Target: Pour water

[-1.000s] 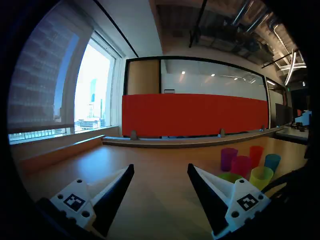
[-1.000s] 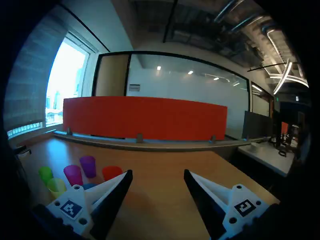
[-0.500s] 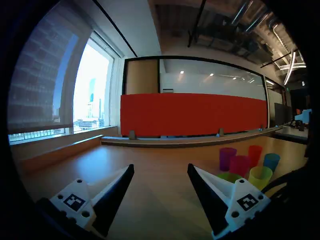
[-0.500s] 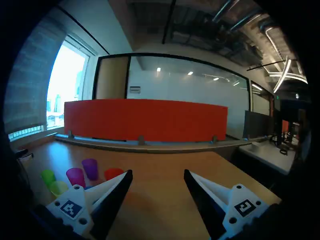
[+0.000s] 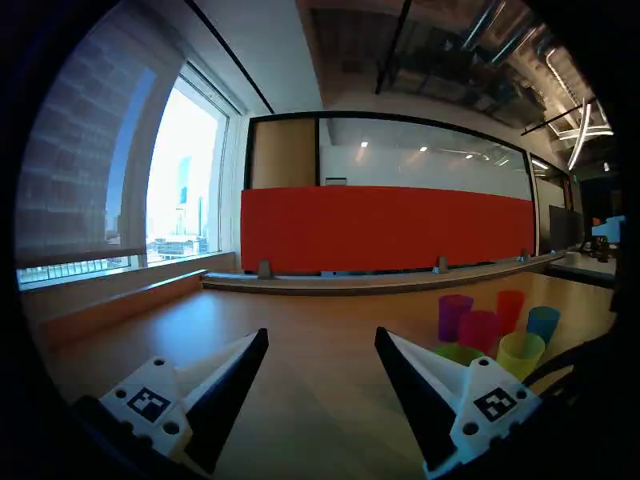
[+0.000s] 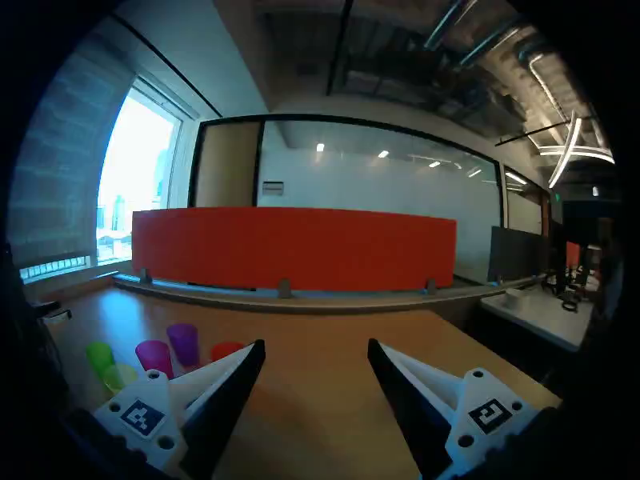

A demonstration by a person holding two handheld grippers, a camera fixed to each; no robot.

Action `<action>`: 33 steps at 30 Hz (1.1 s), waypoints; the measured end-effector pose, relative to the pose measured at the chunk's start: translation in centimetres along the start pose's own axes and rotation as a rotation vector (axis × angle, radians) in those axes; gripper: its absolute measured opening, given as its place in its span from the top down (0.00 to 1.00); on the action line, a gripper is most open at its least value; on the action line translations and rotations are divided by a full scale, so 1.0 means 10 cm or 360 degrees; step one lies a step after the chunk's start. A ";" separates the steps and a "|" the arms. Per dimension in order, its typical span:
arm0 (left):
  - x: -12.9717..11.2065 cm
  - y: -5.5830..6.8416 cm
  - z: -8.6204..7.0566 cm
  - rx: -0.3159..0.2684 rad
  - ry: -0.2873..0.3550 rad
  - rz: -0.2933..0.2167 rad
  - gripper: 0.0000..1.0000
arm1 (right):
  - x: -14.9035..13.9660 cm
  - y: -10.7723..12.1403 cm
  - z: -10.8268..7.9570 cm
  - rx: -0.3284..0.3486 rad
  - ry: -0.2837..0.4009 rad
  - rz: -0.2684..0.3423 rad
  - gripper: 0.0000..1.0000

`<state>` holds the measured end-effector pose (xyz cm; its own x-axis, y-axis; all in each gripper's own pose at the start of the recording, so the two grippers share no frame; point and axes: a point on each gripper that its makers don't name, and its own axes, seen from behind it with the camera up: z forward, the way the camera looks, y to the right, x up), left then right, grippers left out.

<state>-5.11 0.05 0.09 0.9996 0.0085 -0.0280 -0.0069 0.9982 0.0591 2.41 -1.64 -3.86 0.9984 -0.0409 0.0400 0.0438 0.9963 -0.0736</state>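
Hovering over the smooth pale wooden tabletop, your left gripper has its white-and-black wedge fingers spread wide, grasping nothing. Your right gripper is likewise released and empty. Each finger carries a square black-and-white coded marker, and no readable writing shows.

In the left gripper view the tapered translucent plastic cups cluster on the table ahead and to the right: a purple cup, a magenta cup, a red-orange cup, a teal cup, a yellow cup and a green cup, partly behind the fingertip. All stand upright, long axes vertical, mouths up. A matte red partition panel runs along the far edge.
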 end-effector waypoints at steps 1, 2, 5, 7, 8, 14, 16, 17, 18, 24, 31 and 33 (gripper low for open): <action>0.00 0.00 0.00 0.0000 0.0000 0.0000 0.01 | 0.02 -0.01 0.01 0.0002 0.0012 -0.0001 0.01; 0.00 0.00 0.00 0.0000 0.0000 0.0000 0.01 | 0.03 -0.02 0.01 0.0004 0.0023 -0.0001 0.01; 0.00 0.00 0.00 0.0000 0.0000 0.0000 0.01 | 0.05 -0.07 0.04 0.0017 0.0059 -0.0012 0.01; 0.00 0.00 0.00 0.0000 0.0000 -0.0001 0.01 | 0.02 -0.09 0.07 0.0023 0.0074 -0.0027 0.01; 0.00 0.00 0.00 0.0001 0.0000 -0.0001 0.01 | 0.00 -0.10 0.09 0.0024 0.0076 -0.0036 0.01; 0.00 0.01 0.00 0.0000 0.0000 0.0000 0.01 | -0.20 -0.03 0.22 -0.0037 0.0070 -0.0099 0.01; 0.00 0.01 0.00 0.0001 0.0000 -0.0001 0.01 | -0.26 -0.02 0.25 -0.0044 0.0085 -0.0121 0.01; 0.00 0.01 0.00 0.0001 0.0000 0.0000 0.01 | -0.28 -0.02 0.26 -0.0040 0.0095 -0.0129 0.01; 0.00 0.01 0.00 0.0001 0.0000 0.0000 0.01 | -0.30 -0.03 0.28 -0.0036 0.0105 -0.0137 0.01; 0.00 0.01 0.01 0.0000 0.0001 0.0000 0.01 | -0.45 0.00 0.32 -0.0015 0.0130 -0.0053 0.00; 0.00 0.01 0.01 0.0000 0.0000 0.0001 0.00 | -0.63 0.10 0.36 -0.0017 0.0105 -0.0019 0.00; 0.00 0.01 0.02 0.0000 0.0000 0.0000 0.00 | -0.65 0.14 0.38 -0.0041 0.0107 -0.0035 0.00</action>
<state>-5.11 0.16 0.25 0.9996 0.0086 -0.0283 -0.0069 0.9982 0.0592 -4.21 0.27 -0.48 0.9973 -0.0686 -0.0252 0.0658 0.9929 -0.0988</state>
